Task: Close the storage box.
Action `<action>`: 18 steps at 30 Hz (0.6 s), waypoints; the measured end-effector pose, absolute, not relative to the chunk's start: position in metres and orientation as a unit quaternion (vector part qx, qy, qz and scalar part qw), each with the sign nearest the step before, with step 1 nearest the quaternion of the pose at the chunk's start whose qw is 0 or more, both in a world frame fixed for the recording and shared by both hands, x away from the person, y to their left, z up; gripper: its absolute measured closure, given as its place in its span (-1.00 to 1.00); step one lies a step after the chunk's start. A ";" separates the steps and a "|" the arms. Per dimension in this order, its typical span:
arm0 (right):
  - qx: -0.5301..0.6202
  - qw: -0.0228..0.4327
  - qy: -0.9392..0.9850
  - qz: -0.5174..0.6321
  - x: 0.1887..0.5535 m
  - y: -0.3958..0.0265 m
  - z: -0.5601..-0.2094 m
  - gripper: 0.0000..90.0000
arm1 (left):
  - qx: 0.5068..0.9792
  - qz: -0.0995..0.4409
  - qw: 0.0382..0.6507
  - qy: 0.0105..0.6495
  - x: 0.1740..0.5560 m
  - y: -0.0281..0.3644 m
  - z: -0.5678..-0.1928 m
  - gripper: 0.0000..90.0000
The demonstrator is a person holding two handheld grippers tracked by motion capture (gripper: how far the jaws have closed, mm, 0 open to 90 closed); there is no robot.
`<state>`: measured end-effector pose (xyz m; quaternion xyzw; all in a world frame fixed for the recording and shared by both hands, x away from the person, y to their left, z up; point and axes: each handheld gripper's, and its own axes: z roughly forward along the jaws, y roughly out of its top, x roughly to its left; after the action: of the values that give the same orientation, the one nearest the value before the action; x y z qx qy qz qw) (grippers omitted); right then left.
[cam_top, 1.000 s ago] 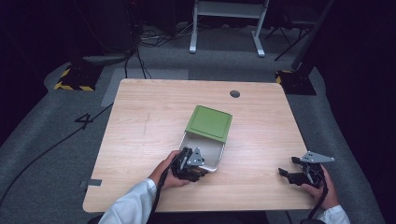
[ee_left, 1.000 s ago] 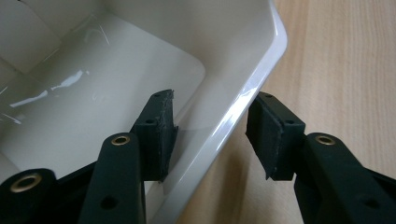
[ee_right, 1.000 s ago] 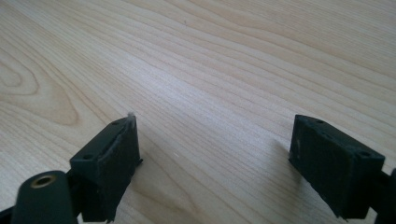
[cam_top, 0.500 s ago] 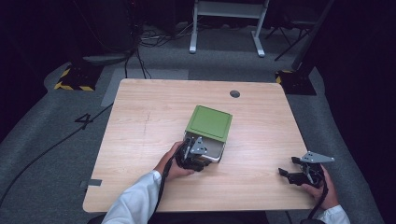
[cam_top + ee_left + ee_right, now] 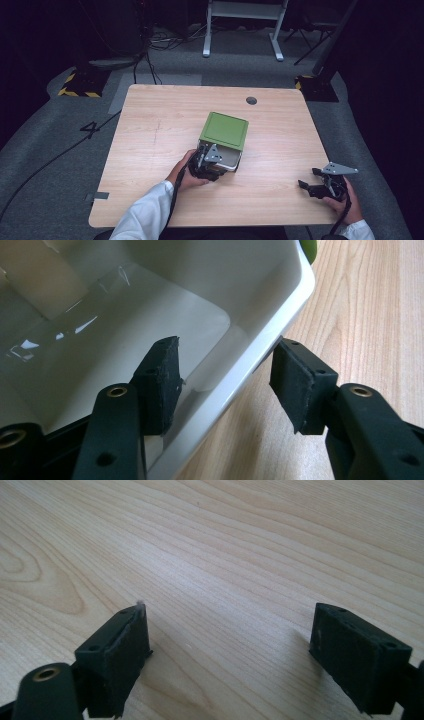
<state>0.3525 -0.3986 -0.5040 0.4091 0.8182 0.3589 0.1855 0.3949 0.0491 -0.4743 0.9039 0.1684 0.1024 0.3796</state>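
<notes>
The pale wooden surface point(image 5: 150, 150) is standing on grey carpet in a dark room. The white box point(image 5: 150, 315) with its green lid point(image 5: 224, 130) is sitting mid-surface. The left hand-held gripper point(image 5: 225, 380) is straddling its wall, jaws apart; the right hand-held gripper point(image 5: 230, 650) is gaping over bare wood.

The table point(image 5: 150, 150) is pale wood with a fine darker grain, and a small dark grey round cap point(image 5: 251, 100) sits in its far side. The box point(image 5: 150, 315) is glossy white inside and on its rim, and its lid point(image 5: 224, 131) is flat olive green. Both grippers are black, the left point(image 5: 210, 159) and the right point(image 5: 312, 186), with matte black pads point(image 5: 162, 375) and brass-coloured rings at the screw holes; each carries a grey plate point(image 5: 340, 168). The sleeves point(image 5: 145, 215) are white. The floor point(image 5: 60, 165) is grey carpet, marked with a black 4 point(image 5: 89, 129) and yellow-and-black hazard stripes point(image 5: 75, 92).
</notes>
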 end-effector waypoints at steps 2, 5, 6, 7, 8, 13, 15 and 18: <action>0.409 0.186 0.818 0.359 0.353 -0.399 -0.504 -0.64 | 0.905 0.104 0.377 0.166 0.394 0.051 -0.473 0.01; 0.409 0.186 0.818 0.359 0.353 -0.399 -0.504 -0.64 | 0.904 0.099 0.381 0.169 0.393 0.052 -0.471 -0.01; 0.409 0.186 0.818 0.359 0.353 -0.399 -0.504 -0.64 | 0.904 0.100 0.381 0.168 0.393 0.053 -0.470 -0.01; 0.409 0.185 0.818 0.359 0.353 -0.399 -0.504 -0.64 | 0.904 0.101 0.380 0.166 0.392 0.053 -0.470 -0.02; 0.409 0.186 0.818 0.359 0.353 -0.399 -0.504 -0.64 | 0.905 0.100 0.380 0.165 0.392 0.054 -0.469 -0.03; 0.409 0.185 0.818 0.359 0.353 -0.399 -0.504 -0.64 | 0.907 0.103 0.375 0.164 0.389 0.057 -0.464 -0.07; 0.409 0.186 0.818 0.359 0.353 -0.399 -0.504 -0.64 | 0.908 0.106 0.373 0.162 0.388 0.058 -0.461 -0.07; 0.409 0.185 0.818 0.359 0.353 -0.399 -0.504 -0.64 | 0.908 0.108 0.372 0.159 0.384 0.061 -0.456 -0.09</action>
<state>0.3526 -0.3986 -0.5039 0.4092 0.8182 0.3588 0.1854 0.3841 0.0611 -0.4555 0.9083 0.1586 0.1082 0.3716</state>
